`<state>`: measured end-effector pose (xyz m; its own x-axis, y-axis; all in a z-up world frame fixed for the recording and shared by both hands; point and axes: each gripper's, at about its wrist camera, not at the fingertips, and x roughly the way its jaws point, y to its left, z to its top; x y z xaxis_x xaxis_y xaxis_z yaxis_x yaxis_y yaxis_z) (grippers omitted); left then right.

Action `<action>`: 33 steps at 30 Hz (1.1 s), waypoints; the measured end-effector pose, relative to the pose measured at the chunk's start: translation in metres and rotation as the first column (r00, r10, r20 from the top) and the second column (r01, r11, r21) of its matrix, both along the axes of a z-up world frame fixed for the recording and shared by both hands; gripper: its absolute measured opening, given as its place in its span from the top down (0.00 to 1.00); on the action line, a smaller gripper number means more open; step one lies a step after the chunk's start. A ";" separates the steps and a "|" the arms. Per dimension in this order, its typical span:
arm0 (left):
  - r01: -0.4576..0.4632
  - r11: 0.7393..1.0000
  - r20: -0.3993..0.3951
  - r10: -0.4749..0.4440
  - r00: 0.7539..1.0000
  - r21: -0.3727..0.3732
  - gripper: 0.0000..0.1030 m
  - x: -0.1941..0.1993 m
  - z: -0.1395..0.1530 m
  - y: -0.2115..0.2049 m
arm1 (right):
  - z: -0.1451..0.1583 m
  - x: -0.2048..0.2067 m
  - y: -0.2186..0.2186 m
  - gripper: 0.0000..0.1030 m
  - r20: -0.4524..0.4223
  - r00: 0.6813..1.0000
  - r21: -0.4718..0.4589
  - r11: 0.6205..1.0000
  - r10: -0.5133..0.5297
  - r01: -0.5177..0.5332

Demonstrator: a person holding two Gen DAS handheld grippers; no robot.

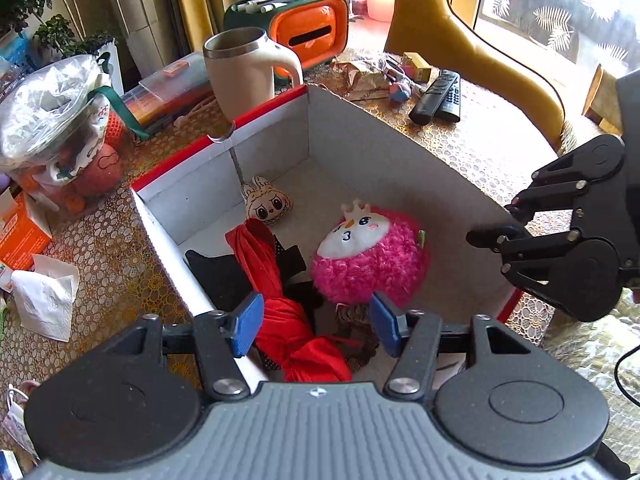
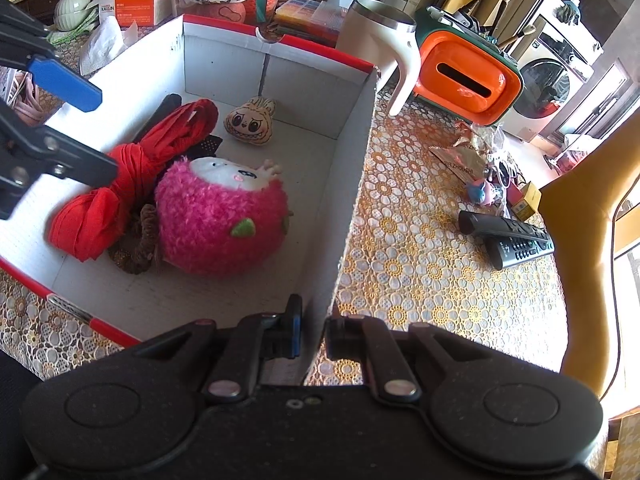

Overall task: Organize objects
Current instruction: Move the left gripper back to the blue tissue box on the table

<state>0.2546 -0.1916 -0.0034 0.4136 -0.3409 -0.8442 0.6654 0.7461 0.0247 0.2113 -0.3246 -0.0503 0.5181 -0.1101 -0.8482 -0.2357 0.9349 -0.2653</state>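
Note:
A white cardboard box (image 1: 360, 152) (image 2: 352, 184) with a red rim sits on the patterned tablecloth. Inside lie a pink fluffy plush (image 1: 372, 264) (image 2: 220, 216), a knotted red cloth (image 1: 260, 256) (image 2: 132, 172), a small rabbit-faced plush (image 1: 266, 204) (image 2: 250, 122), a brown scrunchie (image 2: 136, 248) and something black (image 1: 216, 276). My left gripper (image 1: 316, 316) (image 2: 80, 124) hovers open over the red cloth, its blue pads clear of it. My right gripper (image 2: 314, 328) (image 1: 496, 222) is shut on the box's right wall near the front corner.
Behind the box stand a cream mug (image 1: 244, 72) and an orange tissue holder (image 1: 308, 28). Two remotes (image 1: 438, 96) and small clutter lie to the right, near a yellow chair (image 1: 460, 32). To the left are a plastic bag (image 1: 52, 120) and a crumpled tissue (image 1: 44, 296).

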 end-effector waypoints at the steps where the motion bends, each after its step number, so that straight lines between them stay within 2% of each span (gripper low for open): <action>1: -0.002 1.000 0.001 0.002 1.000 -0.007 0.44 -0.002 0.002 0.003 | 0.000 0.000 0.000 0.90 0.000 1.000 -0.001 1.000 -0.001 0.001; 10: -0.026 0.997 0.020 0.028 0.999 -0.077 0.44 -0.017 0.027 0.043 | 0.000 -0.001 0.001 0.90 -0.003 1.000 -0.004 1.000 -0.006 0.006; 19: -0.110 0.987 0.030 0.114 0.993 -0.118 0.44 -0.028 0.042 0.107 | 0.001 -0.001 0.003 0.90 -0.005 1.000 -0.008 1.000 -0.004 0.004; 21: -0.135 0.983 0.035 0.140 0.990 -0.121 0.39 -0.032 0.045 0.124 | 0.001 -0.001 0.003 0.90 -0.006 1.000 -0.009 1.000 -0.002 0.002; 27: -0.223 0.966 0.038 0.229 0.973 -0.130 0.37 -0.039 0.052 0.177 | 0.001 0.000 0.002 0.90 -0.012 1.000 -0.007 1.000 0.003 -0.003; 33: -0.320 0.937 0.053 0.330 0.943 -0.143 0.26 -0.046 0.055 0.229 | 0.000 0.000 0.002 0.90 -0.012 1.000 -0.010 1.000 0.002 -0.002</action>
